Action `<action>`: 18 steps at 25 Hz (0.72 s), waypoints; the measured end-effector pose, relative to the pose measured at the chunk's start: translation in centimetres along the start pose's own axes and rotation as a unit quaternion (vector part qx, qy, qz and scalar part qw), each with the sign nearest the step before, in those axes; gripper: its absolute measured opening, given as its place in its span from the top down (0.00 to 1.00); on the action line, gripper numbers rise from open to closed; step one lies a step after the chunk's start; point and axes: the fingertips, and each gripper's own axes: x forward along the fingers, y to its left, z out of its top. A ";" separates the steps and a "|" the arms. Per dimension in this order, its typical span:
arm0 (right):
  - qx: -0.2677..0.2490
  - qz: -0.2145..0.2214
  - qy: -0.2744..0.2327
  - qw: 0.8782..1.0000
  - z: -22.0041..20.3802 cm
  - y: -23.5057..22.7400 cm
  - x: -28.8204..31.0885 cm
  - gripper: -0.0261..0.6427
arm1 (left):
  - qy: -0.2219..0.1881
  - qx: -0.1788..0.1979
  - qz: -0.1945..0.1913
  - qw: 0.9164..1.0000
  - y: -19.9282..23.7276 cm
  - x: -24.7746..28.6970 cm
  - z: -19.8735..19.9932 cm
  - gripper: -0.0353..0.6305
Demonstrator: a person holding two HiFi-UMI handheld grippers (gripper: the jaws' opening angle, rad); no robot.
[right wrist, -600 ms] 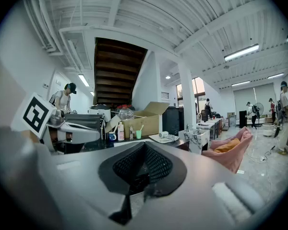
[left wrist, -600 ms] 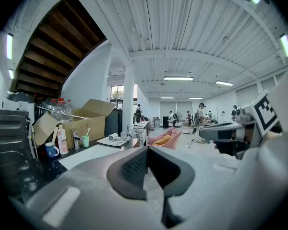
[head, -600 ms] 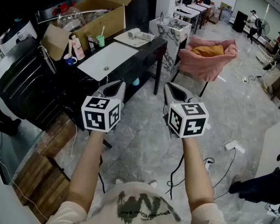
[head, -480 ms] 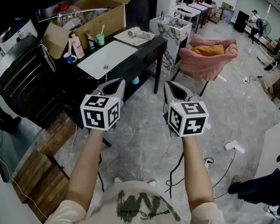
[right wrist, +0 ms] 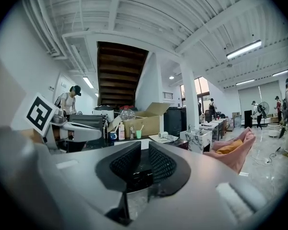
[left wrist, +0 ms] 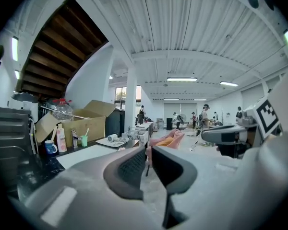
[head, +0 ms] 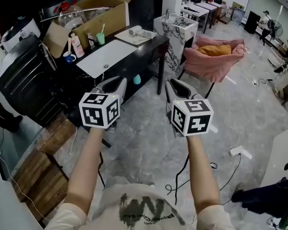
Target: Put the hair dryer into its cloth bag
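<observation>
The white hair dryer (head: 135, 31) lies on a pale cloth (head: 147, 37) at the far end of the black table (head: 151, 49). It shows small in the left gripper view (left wrist: 112, 138) and in the right gripper view (right wrist: 163, 135). My left gripper (head: 119, 82) and right gripper (head: 172, 83) hang side by side over the floor, short of the table and pointing toward it. Each has its jaws drawn together to a thin slit with nothing between them (left wrist: 148, 152) (right wrist: 145, 150).
On the table sit a white mat (head: 108, 57), a blue mug (head: 68, 58), a pink bottle (head: 77, 46), a green cup (head: 101, 38) and an open cardboard box (head: 103, 13). A marble stand (head: 177, 30) and pink chair (head: 213, 59) stand beyond. Cables (head: 197, 171) cross the floor.
The head view has drifted slightly, so the table sits a little more to the left. Both grippers keep side by side with jaws unchanged.
</observation>
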 end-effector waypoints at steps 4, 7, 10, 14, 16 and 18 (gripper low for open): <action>0.000 0.004 0.003 1.000 -0.2 -1.5 -0.4 0.85 | 0.005 -0.001 0.000 1.000 -1.1 1.1 0.1 0.84; 0.005 0.009 0.001 1.000 -0.3 -2.6 -0.4 0.81 | 0.007 -0.003 0.002 1.000 -1.5 2.0 0.2 0.79; 0.009 0.017 0.001 1.000 -0.5 -3.5 0.0 0.78 | 0.008 -0.002 0.006 1.000 -1.5 3.0 0.3 0.75; 0.016 0.023 0.004 1.000 -0.8 -4.5 1.2 0.73 | 0.009 -0.004 0.008 1.000 -1.1 4.8 0.2 0.75; 0.017 0.024 0.007 1.000 -0.9 -5.0 2.1 0.69 | 0.009 -0.007 0.008 1.000 -0.7 5.9 0.2 0.73; 0.018 0.027 0.012 0.999 -1.0 -5.5 3.2 0.67 | 0.013 -0.009 0.009 1.000 -0.2 7.2 0.2 0.73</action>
